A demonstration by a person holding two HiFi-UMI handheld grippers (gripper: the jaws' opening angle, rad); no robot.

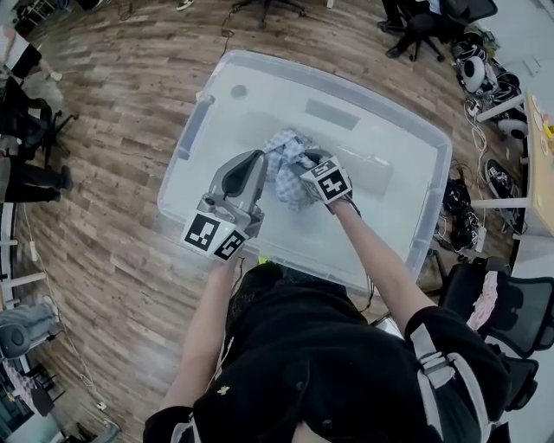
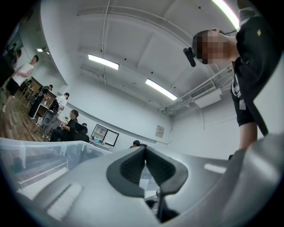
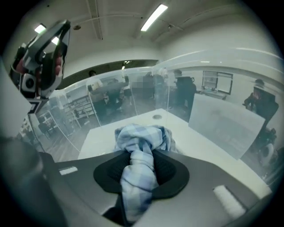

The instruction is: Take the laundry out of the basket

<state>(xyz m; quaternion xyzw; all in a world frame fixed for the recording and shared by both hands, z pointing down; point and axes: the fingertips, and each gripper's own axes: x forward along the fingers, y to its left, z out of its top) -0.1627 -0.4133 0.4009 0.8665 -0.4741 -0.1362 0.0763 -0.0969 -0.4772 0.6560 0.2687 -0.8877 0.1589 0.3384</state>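
Note:
A blue-and-white checked cloth (image 1: 284, 163) lies bunched in the middle of a clear plastic bin (image 1: 433, 143) on the floor. My right gripper (image 1: 305, 171) reaches down into the bin. In the right gripper view its jaws (image 3: 141, 166) are shut on a twisted fold of that cloth (image 3: 143, 135), which rises off the bin's white bottom (image 3: 106, 137). My left gripper (image 1: 255, 160) hovers just left of the cloth over the bin, tilted upward. In the left gripper view its pads (image 2: 145, 150) meet at the tips with nothing between them, facing the ceiling.
The bin stands on a wooden floor (image 1: 112, 164). Black office chairs (image 1: 511, 320) and cables (image 1: 459, 208) crowd the right side, another chair (image 1: 424, 26) is beyond the bin, and a person (image 1: 22, 65) stands at the far left.

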